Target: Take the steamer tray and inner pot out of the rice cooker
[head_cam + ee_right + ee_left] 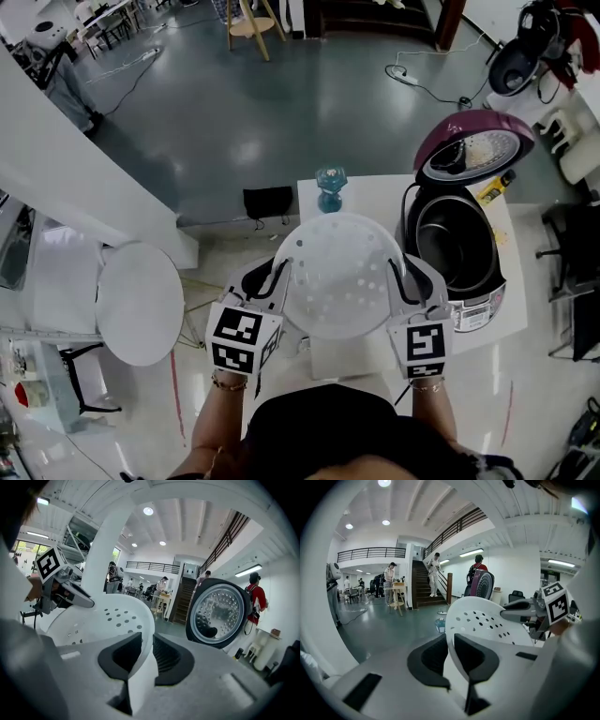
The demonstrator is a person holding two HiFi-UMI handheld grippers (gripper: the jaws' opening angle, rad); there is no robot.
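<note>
I hold the white perforated steamer tray [339,274] in the air between both grippers, left of the rice cooker [466,281] and above the table's front part. My left gripper [281,270] is shut on the tray's left rim, which runs between its dark pads [426,656]. My right gripper [401,272] is shut on the right rim, which likewise shows between its pads [166,654]. The cooker's purple lid [472,142] stands open. The dark inner pot [450,246] sits inside the cooker body.
The cooker stands on a white table [309,192] with a small blue glass vase [330,187] at its far side. A round white stool [141,302] is at the left. People stand near a staircase [429,590] in the distance.
</note>
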